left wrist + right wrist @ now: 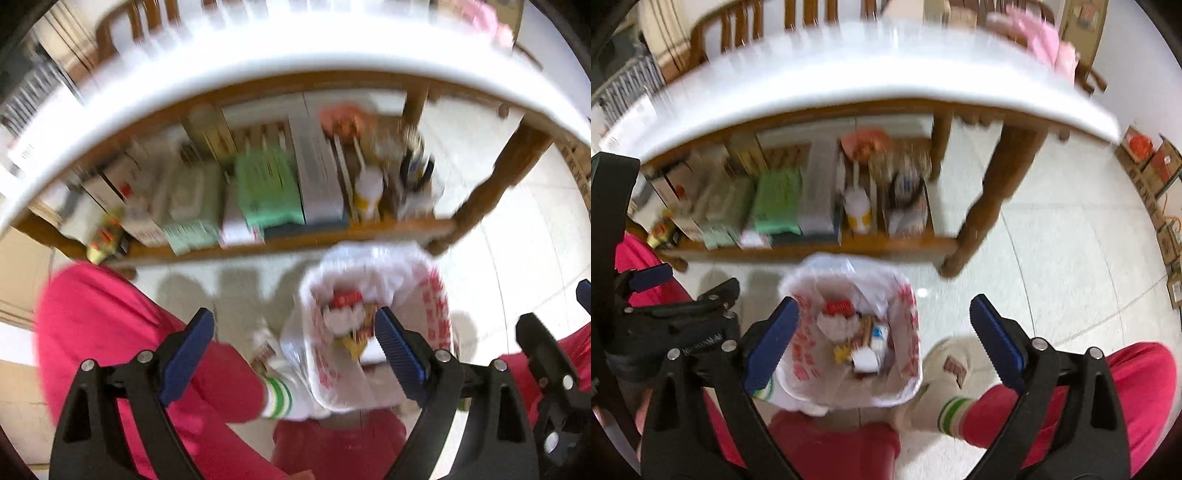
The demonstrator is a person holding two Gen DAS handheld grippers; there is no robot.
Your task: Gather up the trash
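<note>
Both tools hang empty above a white plastic trash bag [849,332] standing open on the tiled floor [1052,258], just in front of a wooden table's cluttered lower shelf [812,243]. The left tool [295,343] has its blue pads spread wide with nothing between them; the right tool [884,332] is spread just as wide and equally empty. The bag, printed in red, sits between the person's feet, one slipper [953,365] just beside it and red trouser legs [129,332] on either side. Inside lie crumpled wrappers and small cartons [857,339], so some trash appears already collected. The white tabletop [849,74] curves across the upper part of both views; motion blur hides whether any litter remains on it.

The step in hand looks like going for the next piece of trash. To do it well, the tools should stay wide on approach, close on one item only, and carry it squarely over the bag's mouth, since the thin rim sags and a drop near the edge could land on the floor.
</note>
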